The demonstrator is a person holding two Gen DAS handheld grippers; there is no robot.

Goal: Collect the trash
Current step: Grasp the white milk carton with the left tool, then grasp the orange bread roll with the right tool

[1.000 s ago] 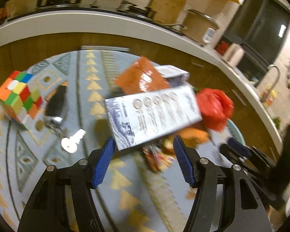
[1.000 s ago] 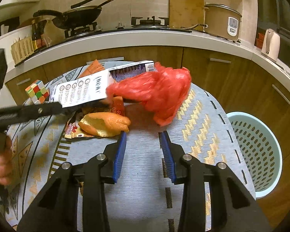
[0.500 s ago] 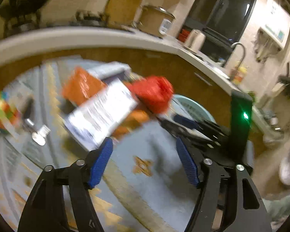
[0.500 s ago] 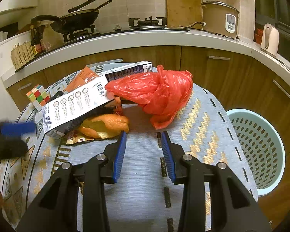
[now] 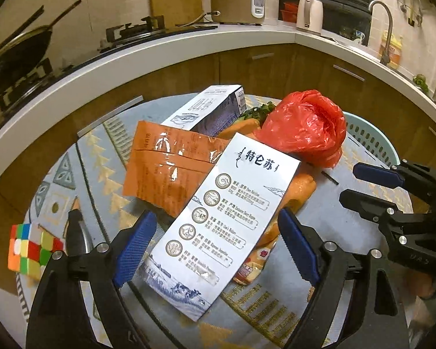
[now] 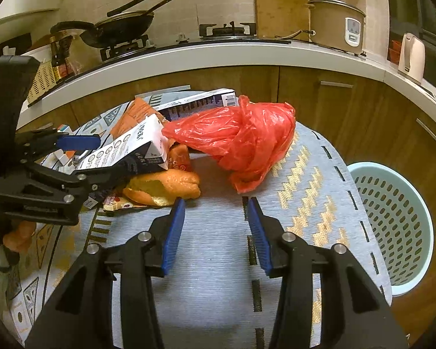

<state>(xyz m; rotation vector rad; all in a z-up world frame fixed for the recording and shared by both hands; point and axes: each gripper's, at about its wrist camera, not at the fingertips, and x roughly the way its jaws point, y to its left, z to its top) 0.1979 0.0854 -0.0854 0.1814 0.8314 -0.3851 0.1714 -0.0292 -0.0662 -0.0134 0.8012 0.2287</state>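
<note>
Holding: your left gripper [image 5: 215, 244] straddles the white milk carton [image 5: 218, 221], jaws wide & just been opening; pads look clear of the carton sides, tho the lower end of the carton hides the contact.
L gripper, other view: it comes in from the left [image 6: 81, 160] w/ the carton [image 6: 136, 148] between its fingers.
R gripper: [image 6: 215, 229] yours hangs over bare cloth, jaws at a mid gap, just been opening a bit, nothing between them.
Trash pile: red plastic bag [image 6: 241, 142] just ahead of your R gripper; bread piece [image 6: 162, 186] beside it under the carton; orange foil pouch [image 5: 165, 165] & a 2nd carton [image 5: 209, 107] behind.
Bin: pale green basket [image 6: 392, 221] on the floor, off the table's [image 6: 212, 285] right edge.
Not trash: colour cube [image 5: 32, 250] at far left of table.
</note>
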